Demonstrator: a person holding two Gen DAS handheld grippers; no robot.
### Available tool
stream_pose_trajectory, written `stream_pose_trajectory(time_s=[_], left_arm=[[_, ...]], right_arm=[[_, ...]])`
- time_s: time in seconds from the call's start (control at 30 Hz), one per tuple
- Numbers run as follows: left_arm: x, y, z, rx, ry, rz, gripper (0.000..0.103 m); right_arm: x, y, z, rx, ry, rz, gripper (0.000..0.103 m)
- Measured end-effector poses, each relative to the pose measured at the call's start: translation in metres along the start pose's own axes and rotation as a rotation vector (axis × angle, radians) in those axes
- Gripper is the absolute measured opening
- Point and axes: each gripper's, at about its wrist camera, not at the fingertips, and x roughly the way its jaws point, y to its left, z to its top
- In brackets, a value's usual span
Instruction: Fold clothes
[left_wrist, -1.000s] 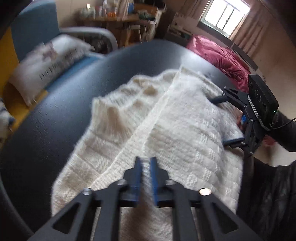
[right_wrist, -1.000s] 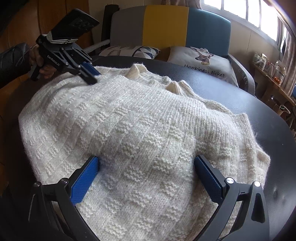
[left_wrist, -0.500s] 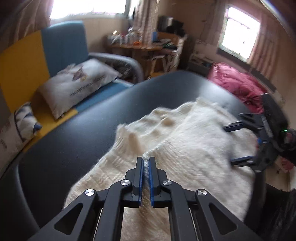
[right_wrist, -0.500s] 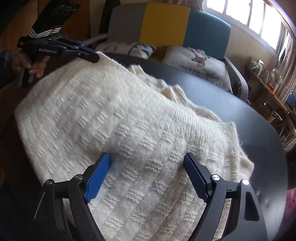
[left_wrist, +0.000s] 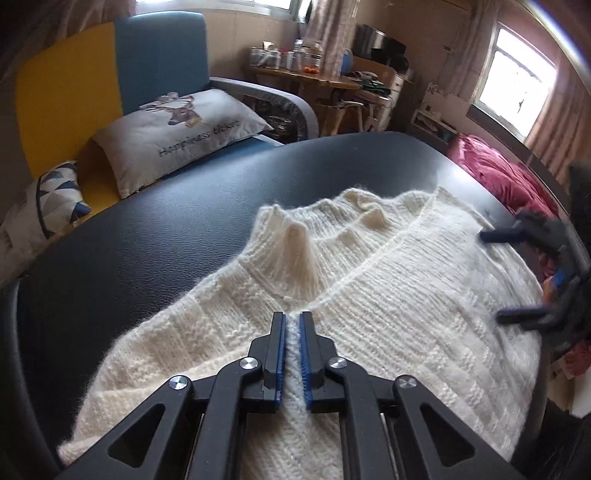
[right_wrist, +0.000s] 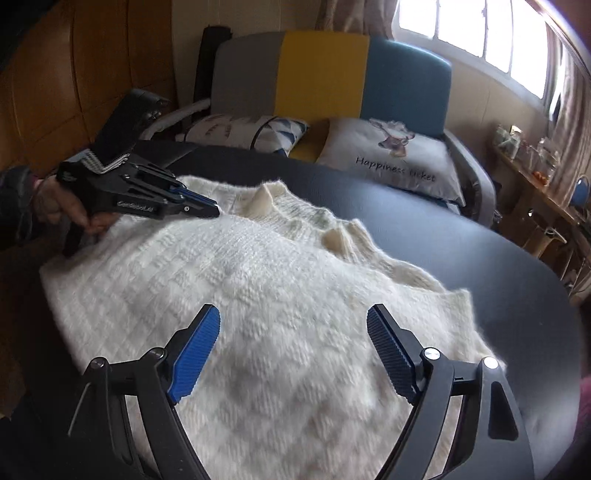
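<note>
Cream knitted sweater (left_wrist: 388, 295), chunky basket-weave, lying on the black leather-look table (left_wrist: 155, 236); one half is folded over the other, the ribbed hem forming a diagonal ridge across the lower layer. Change noted: a second ago the left gripper (left_wrist: 291, 350) hung above the knit with nothing between its blue pads; it has since tipped down to the folded hem, and its jaws, nearly pressed together, are now easing apart with a strip of hem between them — judged the release of a completed fold. Left hand (right_wrist: 70, 210), sleeved, grips its handle low at the sweater's near-left corner, nose angled down. Right gripper (right_wrist: 293, 354): spread wide, slightly narrower than before, lifted clear above the knit, holding nothing, pointing steeply down over the sweater's middle.
</note>
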Motion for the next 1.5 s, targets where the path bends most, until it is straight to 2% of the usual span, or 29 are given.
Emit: stream_pose_trajectory(time_s=[0.07, 0.13, 0.2, 0.33, 0.4, 0.53, 0.67, 0.73, 0.83, 0.9, 0.93, 1.0, 1.13, 1.2, 1.3, 1.37, 1.47, 1.5], left_arm=[[-0.015, 0.007, 0.001, -0.037, -0.023, -0.008, 0.012], [-0.035, 0.015, 0.0, -0.076, -0.062, 0.0, 0.013], [-0.056, 0.027, -0.006, -0.085, -0.072, 0.037, 0.013], [-0.086, 0.049, -0.031, -0.118, -0.026, 0.02, 0.015], [-0.091, 0.057, -0.043, -0.156, 0.019, -0.047, 0.021], [-0.082, 0.057, -0.051, -0.191, 0.098, -0.166, 0.033], [-0.059, 0.046, -0.038, -0.172, 0.166, -0.156, 0.035], [-0.047, 0.049, -0.029, -0.205, 0.19, -0.166, 0.039], [-0.039, 0.041, -0.022, -0.169, 0.204, -0.081, 0.038], [-0.04, 0.031, -0.02, -0.139, 0.194, -0.016, 0.024], [-0.042, 0.026, -0.022, -0.129, 0.178, 0.012, 0.02], [-0.049, 0.024, -0.029, -0.16, 0.14, 0.054, 0.008], [-0.068, 0.022, -0.048, -0.238, 0.039, 0.127, 0.006], [-0.065, 0.022, -0.05, -0.248, 0.032, 0.168, 0.006], [-0.051, 0.03, -0.055, -0.333, 0.056, 0.162, 0.008], [-0.052, 0.029, -0.049, -0.335, 0.056, 0.175, 0.008], [-0.068, 0.029, -0.043, -0.318, 0.003, 0.151, 0.014], [-0.073, 0.032, -0.042, -0.317, -0.006, 0.173, 0.016]], right_arm=[[0.023, -0.009, -0.005, 0.044, 0.047, -0.009, 0.086], [0.022, -0.015, -0.008, 0.085, 0.03, 0.017, 0.086], [0.02, -0.012, -0.011, 0.064, 0.016, 0.007, 0.087], [0.02, -0.01, -0.014, 0.063, -0.012, 0.006, 0.089], [0.019, -0.009, -0.015, 0.068, -0.018, 0.006, 0.089], [0.019, -0.01, -0.015, 0.068, -0.027, 0.001, 0.09], [0.019, -0.01, -0.015, 0.07, -0.031, 0.006, 0.09], [0.018, -0.011, -0.016, 0.072, -0.034, 0.01, 0.09], [0.018, -0.011, -0.016, 0.077, -0.039, 0.015, 0.09], [0.018, -0.01, -0.017, 0.079, -0.042, 0.015, 0.091], [0.018, -0.01, -0.017, 0.08, -0.043, 0.016, 0.091], [0.017, -0.009, -0.017, 0.081, -0.044, 0.016, 0.091], [0.016, -0.007, -0.017, 0.077, -0.043, 0.011, 0.091], [0.016, -0.006, -0.016, 0.076, -0.036, 0.008, 0.09], [0.019, -0.006, -0.015, 0.073, -0.024, 0.002, 0.09], [0.02, -0.006, -0.015, 0.072, -0.02, -0.001, 0.09], [0.02, -0.005, -0.015, 0.073, -0.023, -0.002, 0.091], [0.019, -0.005, -0.015, 0.073, -0.024, -0.002, 0.091]])
